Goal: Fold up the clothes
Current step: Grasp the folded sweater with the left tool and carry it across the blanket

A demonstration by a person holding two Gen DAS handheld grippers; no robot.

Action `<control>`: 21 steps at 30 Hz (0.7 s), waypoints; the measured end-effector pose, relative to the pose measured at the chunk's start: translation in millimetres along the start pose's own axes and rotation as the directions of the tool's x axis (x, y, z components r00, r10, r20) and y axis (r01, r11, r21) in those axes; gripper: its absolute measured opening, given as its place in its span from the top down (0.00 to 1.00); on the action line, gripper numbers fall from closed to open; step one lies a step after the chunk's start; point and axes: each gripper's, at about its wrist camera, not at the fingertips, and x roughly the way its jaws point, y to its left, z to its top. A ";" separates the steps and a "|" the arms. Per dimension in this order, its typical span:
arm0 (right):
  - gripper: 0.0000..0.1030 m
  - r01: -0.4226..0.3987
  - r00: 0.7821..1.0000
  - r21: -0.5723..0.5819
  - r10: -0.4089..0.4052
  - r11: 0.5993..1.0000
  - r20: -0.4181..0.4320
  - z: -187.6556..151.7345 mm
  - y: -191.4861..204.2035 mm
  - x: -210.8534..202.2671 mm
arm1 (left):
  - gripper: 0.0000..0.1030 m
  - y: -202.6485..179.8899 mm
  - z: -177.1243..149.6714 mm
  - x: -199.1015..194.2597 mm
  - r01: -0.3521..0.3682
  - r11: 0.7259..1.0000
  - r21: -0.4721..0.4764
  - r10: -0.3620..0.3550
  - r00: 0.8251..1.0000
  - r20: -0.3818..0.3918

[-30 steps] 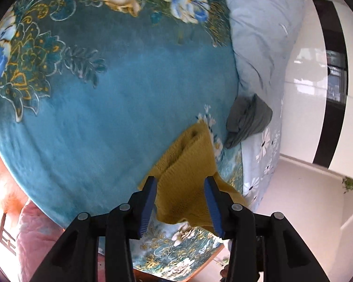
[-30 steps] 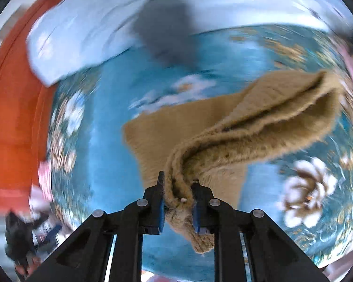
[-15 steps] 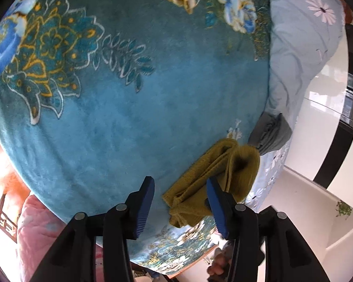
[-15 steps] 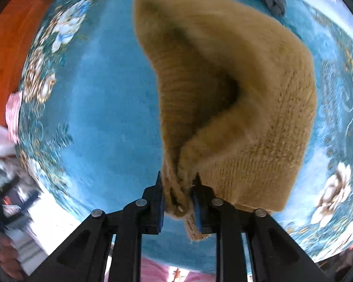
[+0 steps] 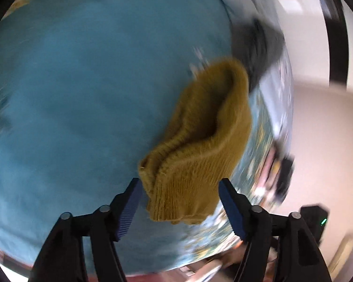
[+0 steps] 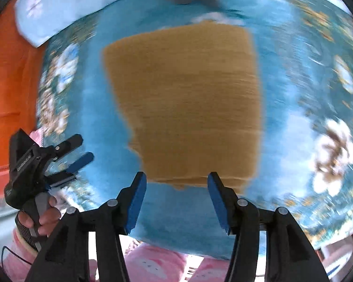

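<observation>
A mustard knitted garment (image 6: 188, 101) lies folded into a flat rectangle on the teal flowered blanket (image 6: 87, 108). In the left wrist view the garment (image 5: 200, 141) shows as a folded bundle just ahead of my left gripper (image 5: 180, 202), which is open and empty. My right gripper (image 6: 176, 199) is open and empty, just short of the garment's near edge. The left gripper (image 6: 78, 158) also shows at the left of the right wrist view, held in a hand.
A grey garment (image 5: 261, 44) lies beyond the mustard one, by a pale blue flowered pillow (image 6: 56, 9). An orange headboard (image 6: 9, 75) runs along the left. The bed's edge and pale floor (image 5: 322, 127) are at the right of the left wrist view.
My right gripper has opened and let go of the mustard garment, which now lies flat and folded on the blanket. My left gripper has moved closer to the garment.
</observation>
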 end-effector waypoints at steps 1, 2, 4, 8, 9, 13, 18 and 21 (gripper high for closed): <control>0.46 0.003 1.000 0.039 -0.003 0.999 0.001 -3.5 -11.6 0.9 | 0.30 -0.2 -0.3 10.3 -0.019 1.000 0.020 0.020 1.000 -0.018; 0.46 0.002 1.000 0.081 -0.002 0.997 -0.001 -7.5 -23.4 3.1 | 0.30 2.7 -0.9 20.4 -0.044 0.999 0.024 0.045 0.999 -0.031; 0.46 -0.003 1.000 0.144 0.004 0.990 -0.011 -17.2 -44.6 4.4 | 0.29 10.4 -2.3 39.1 -0.084 0.996 0.016 0.085 0.995 -0.052; 0.46 0.002 0.999 0.193 0.006 0.981 -0.040 -35.2 -69.2 11.7 | 0.29 31.5 -8.9 56.2 -0.059 0.992 -0.115 0.055 0.998 -0.040; 0.46 0.002 0.999 0.201 0.007 0.980 -0.047 -38.7 -74.4 12.8 | 0.29 31.7 -11.1 56.7 -0.045 0.991 -0.128 0.042 0.999 -0.029; 0.46 -0.009 0.999 0.215 0.020 0.977 -0.045 -43.8 -89.4 10.6 | 0.30 32.4 -19.9 59.0 0.013 0.984 -0.178 -0.010 1.000 0.019; 0.46 -0.030 0.999 0.207 0.038 0.978 -0.032 -37.9 -98.3 6.8 | 0.77 8.2 -28.1 53.3 -0.111 0.987 -0.116 0.116 0.993 0.034; 0.46 -0.044 0.998 0.195 0.050 0.980 -0.024 -35.4 -101.5 1.5 | 0.79 -24.3 -36.8 40.9 -0.135 0.991 -0.017 0.136 0.990 0.045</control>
